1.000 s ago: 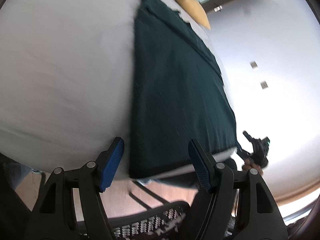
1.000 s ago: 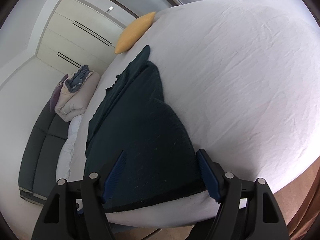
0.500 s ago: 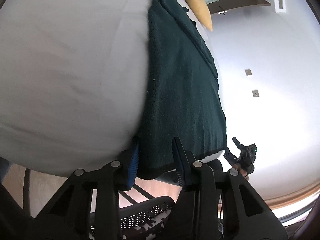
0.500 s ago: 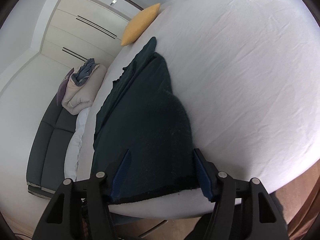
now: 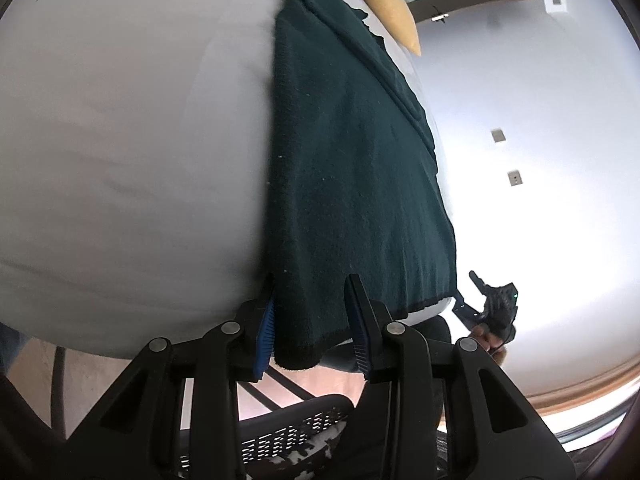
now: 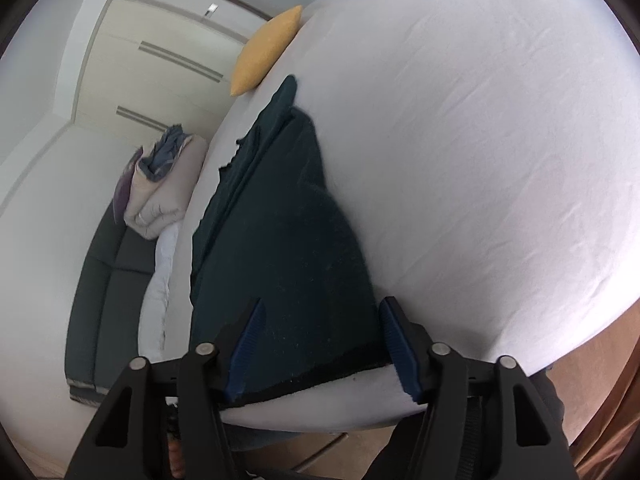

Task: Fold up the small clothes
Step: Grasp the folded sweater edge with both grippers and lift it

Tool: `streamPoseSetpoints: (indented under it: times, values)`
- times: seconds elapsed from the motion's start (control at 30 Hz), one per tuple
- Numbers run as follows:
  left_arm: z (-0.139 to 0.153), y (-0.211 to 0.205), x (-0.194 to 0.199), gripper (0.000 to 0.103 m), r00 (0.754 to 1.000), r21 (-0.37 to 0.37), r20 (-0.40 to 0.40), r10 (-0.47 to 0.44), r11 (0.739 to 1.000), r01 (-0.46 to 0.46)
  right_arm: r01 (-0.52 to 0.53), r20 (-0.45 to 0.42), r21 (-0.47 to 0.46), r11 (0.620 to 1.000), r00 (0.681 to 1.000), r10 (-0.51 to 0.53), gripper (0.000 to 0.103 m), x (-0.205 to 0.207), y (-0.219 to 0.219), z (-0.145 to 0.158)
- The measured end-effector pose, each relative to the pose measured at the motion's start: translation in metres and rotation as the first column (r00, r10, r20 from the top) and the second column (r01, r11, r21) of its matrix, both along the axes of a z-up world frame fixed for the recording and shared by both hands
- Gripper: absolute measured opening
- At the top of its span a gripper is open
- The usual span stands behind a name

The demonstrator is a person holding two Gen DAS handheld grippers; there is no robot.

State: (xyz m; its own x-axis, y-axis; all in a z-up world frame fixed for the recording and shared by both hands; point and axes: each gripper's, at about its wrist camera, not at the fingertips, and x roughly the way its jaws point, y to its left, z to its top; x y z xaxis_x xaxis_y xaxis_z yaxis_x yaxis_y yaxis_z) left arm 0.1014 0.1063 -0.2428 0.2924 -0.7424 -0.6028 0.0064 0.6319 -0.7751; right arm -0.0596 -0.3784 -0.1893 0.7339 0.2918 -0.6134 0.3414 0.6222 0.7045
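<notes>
- A dark green knitted garment (image 5: 352, 152) lies flat on a white bed sheet (image 5: 128, 120), running in the left wrist view from the top centre of the frame down to the lower centre, where its black-trimmed hem hangs just over the mattress edge.
- The left gripper (image 5: 310, 328), black with blue ribbed pads, sits at the bottom centre of that view; its jaws are narrow and pinch the near left corner of the hem between them.
- In the right wrist view the same garment (image 6: 280, 240) runs from the upper centre to the lower centre of the frame, along the left edge of the bed.
- The right gripper (image 6: 320, 348) at the bottom of that view stands wide, its pads either side of the hem's other corner; I cannot tell whether they touch the cloth.
- A mustard yellow cushion (image 6: 266, 52) lies at the far end of the bed, upper left of the frame.
- A folded pale duvet (image 6: 164, 192) rests on a dark grey sofa (image 6: 104, 280) at the left.
</notes>
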Motion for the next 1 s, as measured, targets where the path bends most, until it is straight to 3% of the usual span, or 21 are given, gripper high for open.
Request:
streamPoseSetpoints:
  times: [0.13, 0.2, 0.3, 0.43, 0.53, 0.57, 0.67, 0.73, 1.0]
  values:
    - [-0.007, 0.001, 0.003, 0.016, 1.000, -0.002, -0.017, 0.015, 1.000, -0.015, 0.047, -0.051, -0.022, 0.999, 0.998, -0.048, 0.058, -0.008, -0.014, 0.006]
    - [-0.008, 0.002, 0.005, 0.015, 1.000, -0.001, -0.019, 0.011, 1.000, -0.011, 0.053, -0.102, -0.013, 0.999, 0.993, -0.054, 0.056, -0.010, -0.019, 0.005]
    - [-0.008, -0.010, 0.011, 0.015, 1.000, 0.004, -0.026, -0.004, 1.000, 0.004, 0.029, -0.112, 0.028, 0.999, 0.993, -0.025, 0.057, -0.008, -0.020, -0.001]
    - [-0.006, -0.018, 0.019, 0.016, 0.999, -0.002, -0.043, -0.014, 1.000, 0.014, -0.049, -0.087, 0.120, 0.992, 0.994, 0.059, 0.058, 0.006, -0.009, -0.016]
    - [-0.004, -0.020, 0.022, 0.014, 0.999, 0.005, -0.033, -0.016, 1.000, 0.016, -0.018, -0.033, 0.226, 0.974, 0.999, 0.026, 0.056, 0.006, -0.019, -0.025]
    - [-0.003, -0.020, 0.022, 0.007, 1.000, 0.011, -0.027, -0.015, 1.000, 0.015, -0.012, -0.020, 0.254, 0.967, 1.000, 0.017, 0.056, 0.004, -0.022, -0.027]
    - [0.002, -0.024, 0.021, 0.006, 1.000, 0.017, -0.006, -0.021, 1.000, 0.021, -0.019, -0.011, 0.241, 0.970, 1.000, 0.022, 0.046, 0.002, -0.020, -0.026]
    - [0.008, -0.025, 0.019, 0.006, 1.000, 0.024, 0.013, -0.025, 0.999, 0.024, -0.028, -0.010, 0.226, 0.974, 0.999, 0.031, 0.014, 0.002, -0.016, -0.023]
    - [0.036, -0.008, 0.024, 0.005, 0.997, -0.110, 0.072, 0.030, 0.994, -0.022, -0.039, 0.002, 0.108, 0.993, 0.999, 0.039, 0.009, 0.000, -0.001, 0.011]
